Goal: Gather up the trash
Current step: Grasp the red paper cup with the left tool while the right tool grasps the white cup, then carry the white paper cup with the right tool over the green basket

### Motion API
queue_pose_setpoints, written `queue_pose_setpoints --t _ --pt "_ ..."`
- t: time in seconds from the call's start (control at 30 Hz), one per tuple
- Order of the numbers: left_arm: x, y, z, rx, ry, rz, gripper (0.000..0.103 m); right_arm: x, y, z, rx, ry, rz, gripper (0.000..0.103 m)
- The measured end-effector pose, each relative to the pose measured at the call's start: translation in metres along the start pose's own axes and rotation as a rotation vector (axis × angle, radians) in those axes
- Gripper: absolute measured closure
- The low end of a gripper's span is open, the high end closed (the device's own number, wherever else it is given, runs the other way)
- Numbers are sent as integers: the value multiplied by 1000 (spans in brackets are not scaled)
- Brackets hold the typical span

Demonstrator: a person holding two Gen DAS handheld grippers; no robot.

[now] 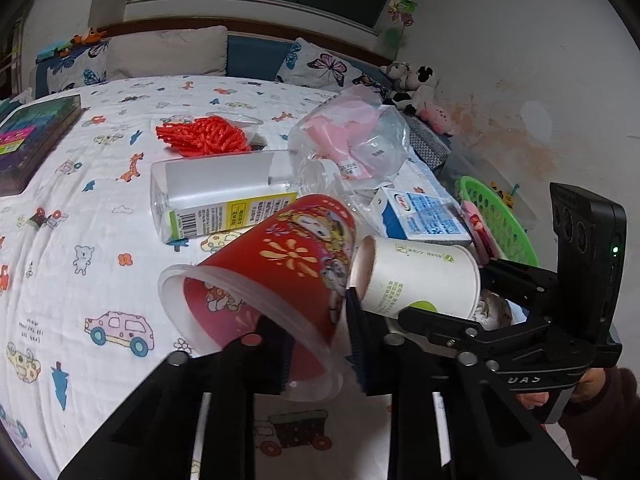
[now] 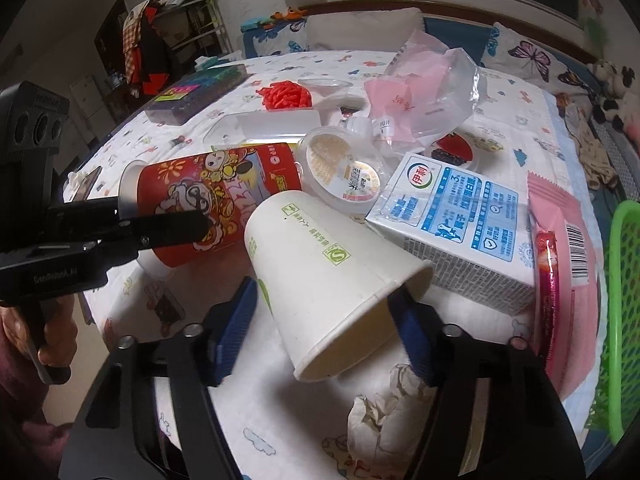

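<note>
My left gripper (image 1: 316, 344) is shut on the rim of a red printed paper cup (image 1: 288, 264), held tilted above the bed; the cup also shows in the right wrist view (image 2: 216, 196) with the left gripper (image 2: 168, 228) on it. My right gripper (image 2: 324, 332) is shut on a white paper cup (image 2: 328, 280), one finger inside its mouth; it shows in the left wrist view (image 1: 416, 280) too. A milk carton (image 2: 456, 232), a clear bottle (image 1: 216, 196), a plastic bag (image 2: 424, 96), a round lid (image 2: 344, 168) and crumpled tissue (image 2: 388, 412) lie on the bedsheet.
A green basket (image 2: 624, 320) stands at the right bed edge beside a pink wrapper (image 2: 560, 280). A red mesh pile (image 1: 200, 136) and a dark box (image 1: 28, 140) lie farther back. Pillows (image 1: 168, 52) and plush toys (image 1: 416, 84) line the headboard.
</note>
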State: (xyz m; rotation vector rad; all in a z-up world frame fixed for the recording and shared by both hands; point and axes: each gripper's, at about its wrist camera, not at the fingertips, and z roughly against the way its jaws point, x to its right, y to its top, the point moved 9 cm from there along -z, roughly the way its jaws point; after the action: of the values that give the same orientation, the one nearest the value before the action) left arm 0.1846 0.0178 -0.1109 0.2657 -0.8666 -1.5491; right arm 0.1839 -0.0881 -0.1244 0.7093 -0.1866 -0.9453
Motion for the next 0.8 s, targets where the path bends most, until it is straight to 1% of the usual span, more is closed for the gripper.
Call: queue_pose_setpoints --t 0.03,0.07,0.13,0.2,0.27,0.47,0.53,0.57,0.6,0.73,0.8 --pt "1 0 1 2 -3 -4 89 -1 0 1 3 2 -1 43" --pt "2 1 1 3 -7 -10 90 -1 0 2 4 3 -1 46" --pt "3 0 2 2 -8 -13 92 -2 1 3 11 -5 3 48" --pt "3 0 3 0 -14 -11 95 -4 2 5 15 -6 10 53" --pt "2 0 4 2 -12 -8 96 -5 2 5 18 -9 13 54" --pt "1 4 11 16 -16 -5 97 -1 1 8 22 -3 -10 54" --pt "-1 5 14 22 -18 -5 97 -2 0 11 25 8 -16 46" --pt "-1 6 16 27 -18 -5 97 -1 0 14 33 10 -18 35" --pt "-1 6 17 29 -19 -5 97 1 1 17 45 2 -16 30" --pt "-2 8 18 32 -19 1 97 6 -1 19 41 -7 -18 29" --pt "-3 10 19 35 -21 2 97 10 -2 18 36 -5 -31 25"
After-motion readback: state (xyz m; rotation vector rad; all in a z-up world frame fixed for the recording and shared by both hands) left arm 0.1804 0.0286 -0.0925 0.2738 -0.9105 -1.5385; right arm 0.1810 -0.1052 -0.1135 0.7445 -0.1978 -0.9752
